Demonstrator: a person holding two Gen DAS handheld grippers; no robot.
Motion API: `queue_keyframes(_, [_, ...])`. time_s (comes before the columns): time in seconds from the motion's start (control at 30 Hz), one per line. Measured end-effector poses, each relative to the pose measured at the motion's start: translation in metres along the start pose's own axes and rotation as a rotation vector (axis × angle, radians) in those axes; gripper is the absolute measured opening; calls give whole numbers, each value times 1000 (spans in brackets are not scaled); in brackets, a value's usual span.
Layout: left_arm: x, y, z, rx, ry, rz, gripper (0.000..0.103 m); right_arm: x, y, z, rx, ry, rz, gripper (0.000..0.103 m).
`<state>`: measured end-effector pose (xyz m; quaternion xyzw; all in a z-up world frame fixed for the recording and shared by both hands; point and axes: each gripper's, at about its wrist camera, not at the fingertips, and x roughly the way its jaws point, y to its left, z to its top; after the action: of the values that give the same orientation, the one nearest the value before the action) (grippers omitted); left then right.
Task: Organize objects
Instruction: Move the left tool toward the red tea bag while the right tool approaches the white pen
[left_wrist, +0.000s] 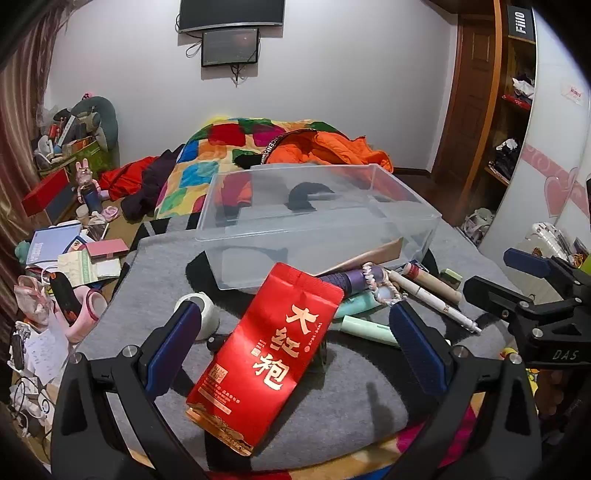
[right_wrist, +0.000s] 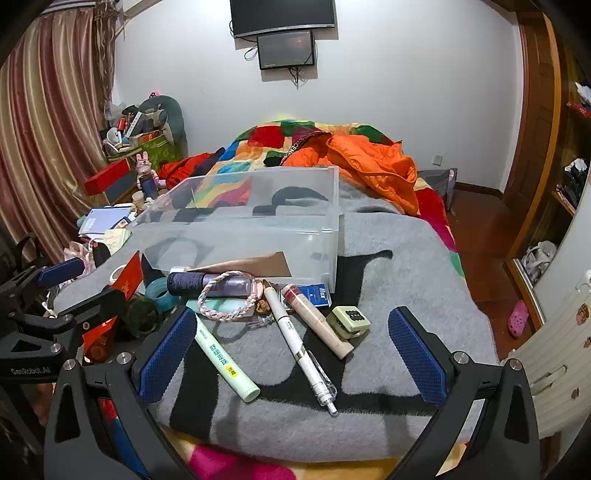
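Note:
A red tea packet lies on the grey blanket between the fingers of my left gripper, which is open, pads clear of it. An empty clear plastic bin stands just behind. My right gripper is open over a mint tube, a white pen, a beige tube and a small green box, touching none. A purple bottle with a braided band lies at the bin's front wall. Each gripper shows in the other's view: right gripper, left gripper.
A white roll, a teal tape roll and a dark jar lie near the packet. An orange jacket and patchwork quilt cover the bed behind. A cluttered side table is left, wardrobe shelves right.

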<state>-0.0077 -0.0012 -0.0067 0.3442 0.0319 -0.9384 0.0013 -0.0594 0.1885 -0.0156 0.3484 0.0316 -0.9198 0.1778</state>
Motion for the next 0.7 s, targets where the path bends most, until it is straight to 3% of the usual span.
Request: queue_keyframes(0.7, [-2,-1,-2,2,-9,-7,103,-3,9,-1,-16,0,13,103])
